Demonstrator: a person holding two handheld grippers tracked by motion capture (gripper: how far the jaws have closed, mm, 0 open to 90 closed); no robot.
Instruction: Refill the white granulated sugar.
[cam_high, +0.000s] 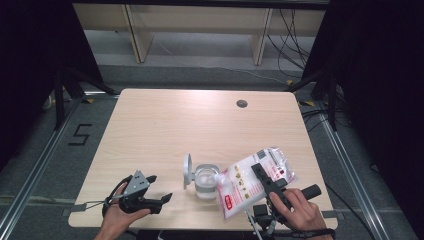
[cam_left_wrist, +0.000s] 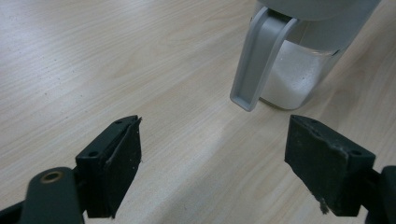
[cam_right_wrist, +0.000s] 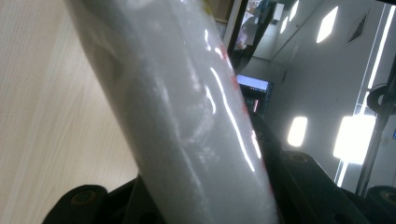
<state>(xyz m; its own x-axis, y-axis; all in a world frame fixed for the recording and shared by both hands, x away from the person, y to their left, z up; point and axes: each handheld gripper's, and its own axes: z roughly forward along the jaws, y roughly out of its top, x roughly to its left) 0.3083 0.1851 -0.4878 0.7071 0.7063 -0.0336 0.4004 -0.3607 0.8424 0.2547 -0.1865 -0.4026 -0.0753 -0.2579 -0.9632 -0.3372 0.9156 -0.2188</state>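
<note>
The right gripper (cam_high: 261, 172) clenches a white, red-printed bag (cam_high: 252, 181), tilted against the clear jar (cam_high: 204, 182); left gripper (cam_high: 159, 192) fingers released.

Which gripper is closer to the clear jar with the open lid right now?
Right. The right gripper holds the bag, whose corner reaches the jar. The left gripper is open, apart from the jar on its lid side.

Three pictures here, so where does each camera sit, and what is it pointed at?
High view: above the person's side, looking forward and down at the table; both hands and grippers show, left gripper, right gripper.
Left gripper view: on the left gripper, facing the jar; its open jaws show.
Right gripper view: on the right gripper, tilted up along the bag it clamps.
Shared: jar and bag also show from above.
</note>
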